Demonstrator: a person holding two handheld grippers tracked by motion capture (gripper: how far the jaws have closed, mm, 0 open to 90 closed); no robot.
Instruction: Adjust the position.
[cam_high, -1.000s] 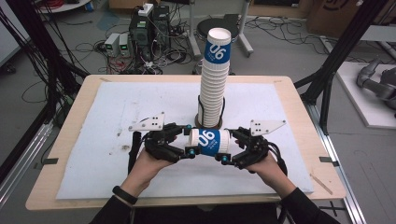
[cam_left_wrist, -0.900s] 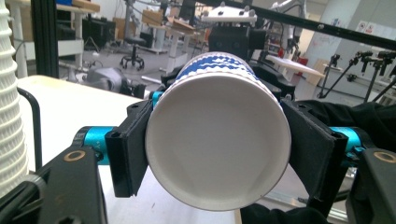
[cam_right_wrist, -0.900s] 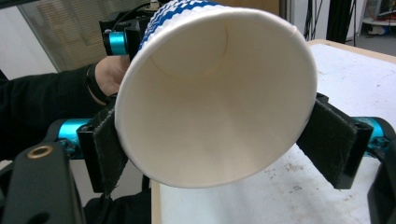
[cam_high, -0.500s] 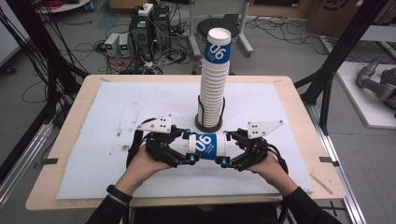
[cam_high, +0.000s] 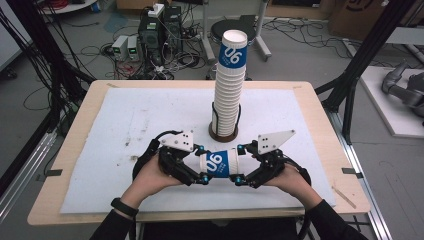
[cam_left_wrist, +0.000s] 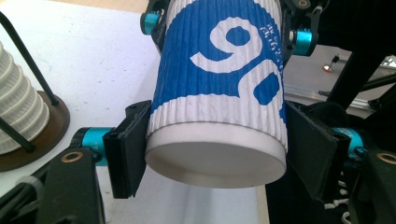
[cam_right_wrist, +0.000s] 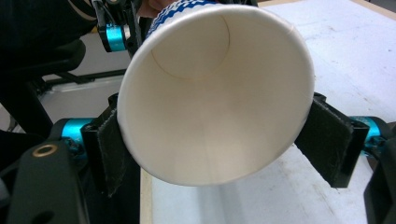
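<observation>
A blue-and-white ribbed paper cup (cam_high: 218, 162) lies on its side above the white mat, held between both grippers. My left gripper (cam_high: 201, 165) grips its base end. In the left gripper view both pads (cam_left_wrist: 128, 149) press the cup (cam_left_wrist: 219, 70) near its bottom. These jaws have just been closing on the cup. My right gripper (cam_high: 239, 162) holds the rim end. In the right gripper view the cup's open mouth (cam_right_wrist: 215, 93) faces the camera with the pads (cam_right_wrist: 109, 149) against its sides. A tall stack of the same cups (cam_high: 231, 85) stands just behind.
The stack sits in a round brown stand (cam_high: 223, 134) with thin black upright rods, also at the left in the left gripper view (cam_left_wrist: 44, 126). The white mat (cam_high: 125, 130) covers the wooden table (cam_high: 320, 115). Black frame posts, cables and equipment surround the table.
The cup and both grippers have drifted slightly toward the person, away from the stack. The left gripper has shifted a little to the right along the cup.
</observation>
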